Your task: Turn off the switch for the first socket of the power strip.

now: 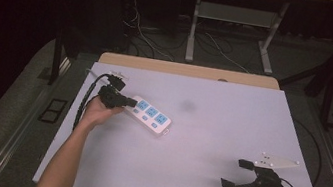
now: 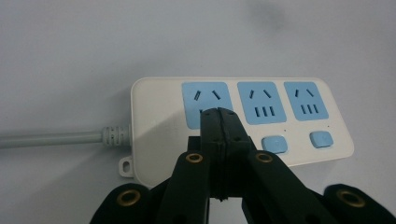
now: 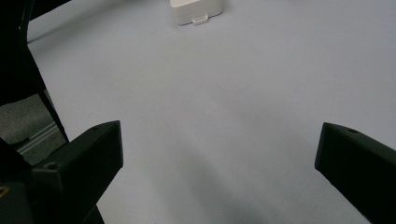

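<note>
I count one white plastic power strip (image 1: pixel 151 115) with three blue sockets (image 2: pixel 260 102) and two visible blue switch buttons (image 2: pixel 320 139); two black grippers (image 1: pixel 237 174).

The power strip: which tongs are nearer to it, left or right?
Left. The left tongs are shut, their tips over the power strip at its cable end. The right tongs are open, far off near the table's front right edge.

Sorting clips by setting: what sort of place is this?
Probably a lab or recording workspace: a bare white table holding a power strip, loose cables on the floor, dark surroundings.
</note>
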